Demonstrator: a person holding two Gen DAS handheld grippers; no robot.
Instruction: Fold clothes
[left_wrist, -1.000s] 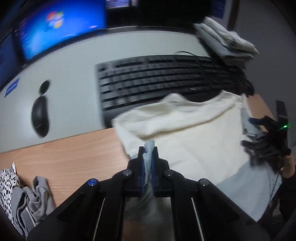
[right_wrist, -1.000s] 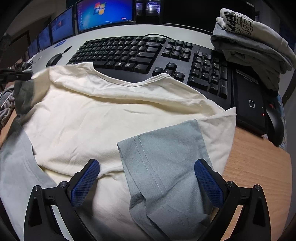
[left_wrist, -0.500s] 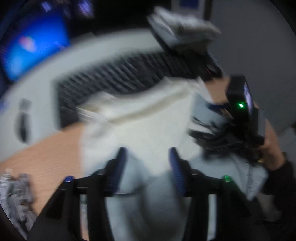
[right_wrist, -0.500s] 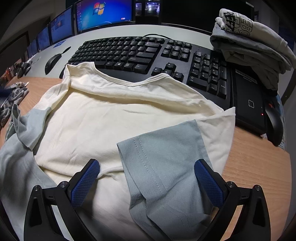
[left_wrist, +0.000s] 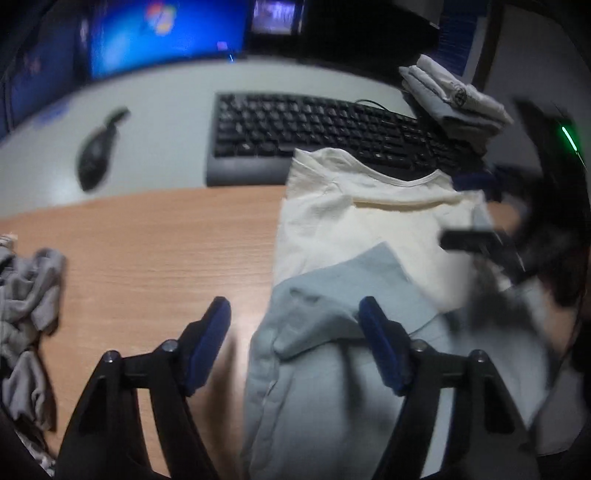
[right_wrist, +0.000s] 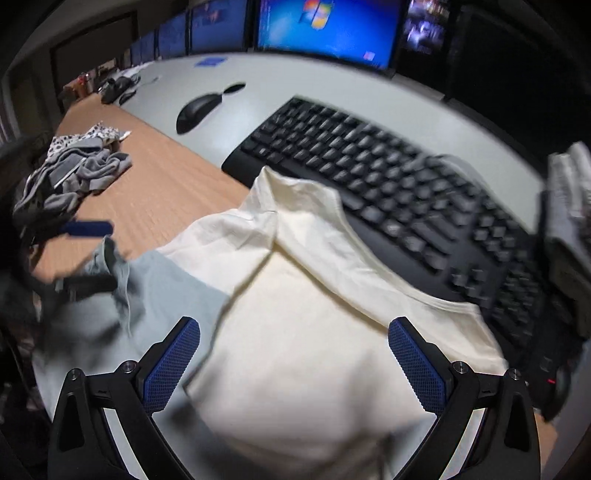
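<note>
A cream T-shirt (left_wrist: 373, 221) with pale grey-blue sleeves lies on the wooden desk, its collar against the black keyboard (left_wrist: 317, 129). Its left grey-blue sleeve (left_wrist: 351, 284) is folded in over the cream body. My left gripper (left_wrist: 293, 323) is open and empty just above that sleeve. My right gripper (right_wrist: 293, 339) is open and empty over the cream body (right_wrist: 314, 332). The right gripper shows blurred at the right edge of the left wrist view (left_wrist: 480, 240). The left gripper shows blurred at the left of the right wrist view (right_wrist: 86, 254).
A heap of grey and spotted clothes (right_wrist: 74, 170) lies at the desk's left. A folded grey stack (left_wrist: 454, 103) sits beyond the keyboard's right end. A black mouse (left_wrist: 94, 158) lies on the grey mat. Monitors (right_wrist: 328, 26) stand behind.
My left gripper was shut on the grey-blue sleeve, carried it over the shirt, let go and opened. The right gripper, open throughout, swung left over the cream body.
</note>
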